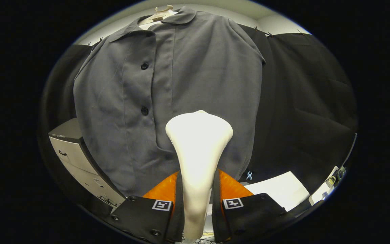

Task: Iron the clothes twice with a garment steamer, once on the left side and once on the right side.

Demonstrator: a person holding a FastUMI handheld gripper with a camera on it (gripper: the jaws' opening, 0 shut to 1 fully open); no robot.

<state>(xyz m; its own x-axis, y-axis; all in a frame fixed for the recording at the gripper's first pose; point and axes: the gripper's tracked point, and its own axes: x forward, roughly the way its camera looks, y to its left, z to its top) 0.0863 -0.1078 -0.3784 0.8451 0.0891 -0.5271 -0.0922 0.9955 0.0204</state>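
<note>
Matt grey cloth shirt (pixel 168 91); smooth, glossy white plastic steamer (pixel 197 142) in the gripper (pixel 197 200).

We take the button-front shirt (pixel 188 88) as our landmark: it hangs on a hanger (pixel 161 13) at its collar, in front of the booth's cloth wall (pixel 310 101). Before the shirt's lower front stands the garment steamer (pixel 198 149), its head against the fabric, its handle clamped between our gripper (pixel 197 200) fingers. Left of the shirt's hem sits a drawer cabinet (pixel 76 159); right of the hem lies a table (pixel 279 189).

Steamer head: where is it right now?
Gripper view: the steamer is clamped in the hand-held gripper, head against the grey shirt's lower front, beside the button placket.
</note>
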